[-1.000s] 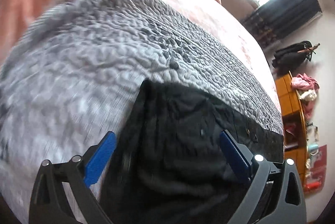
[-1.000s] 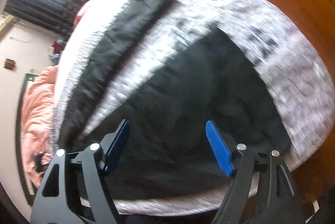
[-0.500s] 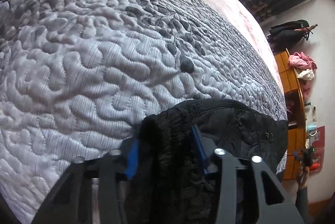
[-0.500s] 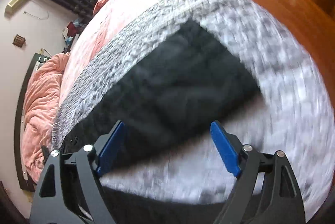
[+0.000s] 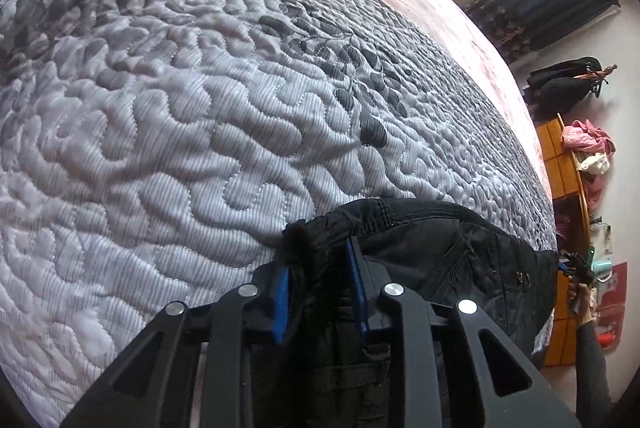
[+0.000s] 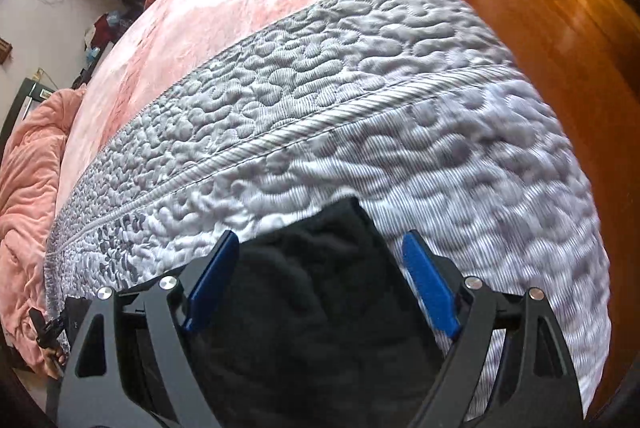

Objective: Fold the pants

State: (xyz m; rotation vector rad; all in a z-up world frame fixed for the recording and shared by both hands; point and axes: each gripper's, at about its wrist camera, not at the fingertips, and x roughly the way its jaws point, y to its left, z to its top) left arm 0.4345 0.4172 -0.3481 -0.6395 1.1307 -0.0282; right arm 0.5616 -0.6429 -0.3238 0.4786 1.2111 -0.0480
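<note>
The grey quilted bedspread (image 5: 192,132) carries the black pants (image 5: 472,252), their length running from waistband to leg end (image 6: 332,268). The left gripper (image 5: 320,288) has just been closing and pinches the bunched waistband corner (image 5: 316,240). The right gripper (image 6: 320,288) hangs spread wide over the leg end, nothing pinched, fabric directly below its fingers.

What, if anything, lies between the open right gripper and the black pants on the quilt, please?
Nothing visible does. The right gripper is open right over the end of the pants, with only bare quilt around it.
</note>
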